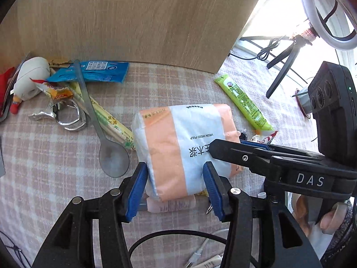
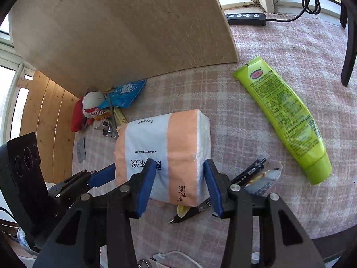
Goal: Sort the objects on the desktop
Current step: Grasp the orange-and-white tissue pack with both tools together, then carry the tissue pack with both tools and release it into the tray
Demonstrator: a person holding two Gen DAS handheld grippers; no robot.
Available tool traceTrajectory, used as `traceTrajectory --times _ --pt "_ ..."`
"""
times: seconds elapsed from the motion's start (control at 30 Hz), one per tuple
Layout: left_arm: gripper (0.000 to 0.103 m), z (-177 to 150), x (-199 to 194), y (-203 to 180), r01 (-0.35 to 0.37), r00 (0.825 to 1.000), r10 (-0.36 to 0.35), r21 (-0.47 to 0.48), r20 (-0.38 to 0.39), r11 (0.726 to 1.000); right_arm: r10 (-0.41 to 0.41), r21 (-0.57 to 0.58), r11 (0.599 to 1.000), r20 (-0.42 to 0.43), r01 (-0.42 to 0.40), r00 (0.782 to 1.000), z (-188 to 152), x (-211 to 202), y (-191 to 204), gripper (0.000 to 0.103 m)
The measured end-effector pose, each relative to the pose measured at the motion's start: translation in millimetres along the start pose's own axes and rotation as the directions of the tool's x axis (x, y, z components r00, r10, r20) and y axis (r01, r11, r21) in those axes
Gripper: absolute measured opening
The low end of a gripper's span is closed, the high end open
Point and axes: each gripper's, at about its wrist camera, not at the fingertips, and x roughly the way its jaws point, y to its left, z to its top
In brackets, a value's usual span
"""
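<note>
Standing over this checked pink tablecloth (image 1: 55, 156), what you see is both grippers working the same tissue pack (image 1: 178, 147), the orange and pale blue one with "VIRGIN WOOD PULP" printed on it. It sits mid-table, lifted a bit at the near end, with a pink tube (image 1: 169, 205) poking out from under it.

The left gripper (image 1: 175, 189) has its blue pads on either side of the pack's near end, pressed against the wrapper, so it's grasping the pack. The right gripper (image 2: 179, 183) does the same from its side, blue pads tight against the pack's edge and face, also clamped on it. In the left wrist view the right one's black finger lies across the pack's top right corner.

Under and beside the pack on the right there's a black pen (image 2: 196, 210) and a small torn sachet (image 2: 263, 181). A green tube (image 2: 283, 118) lies well apart to the right, cap end nearest.

Off to the left is a messy pile: a translucent grey spoon (image 1: 104, 138), wrapped chopsticks (image 1: 111, 125), a metal carabiner (image 1: 64, 116), a blue packet (image 1: 93, 71) and a white plush thing (image 1: 31, 78). A wooden board (image 1: 133, 17) stands behind everything, and a tripod (image 1: 287, 58) is near the window.
</note>
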Motion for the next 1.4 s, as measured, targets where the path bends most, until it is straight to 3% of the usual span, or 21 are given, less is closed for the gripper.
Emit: traceTrajectory --times 0.23,0.47,0.73,1.03,1.4 --pt "0.048 -27.0 -40.6 -4.0 0.018 0.999 -0.018 -0.010 0.039 1.000 0.032 -0.014 0.999 0.015 -0.032 0.999 -34.8 -19.2 14.0 0.045" --pt "0.048 -32.7 -78.3 -36.0 0.028 0.995 -0.032 0.049 0.095 0.998 0.053 -0.034 0.998 0.079 -0.050 0.995 -51.4 -74.5 29.3 0.045" --pt "0.048 -46.2 -105.5 -85.3 0.054 0.990 -0.072 0.140 0.125 0.989 0.049 -0.044 0.998 0.149 -0.043 0.988 -78.1 -142.5 20.1 0.045" --pt "0.048 -68.2 -95.8 -171.0 0.132 0.985 -0.158 0.279 0.072 0.951 -0.022 0.019 1.000 0.219 0.018 0.976 -115.1 -208.1 -37.5 0.045" --pt "0.048 -93.1 -59.0 -281.8 0.216 0.975 -0.214 0.429 -0.054 0.877 -0.131 0.202 0.977 0.301 0.071 0.945 -165.9 -281.8 -135.2 0.045"
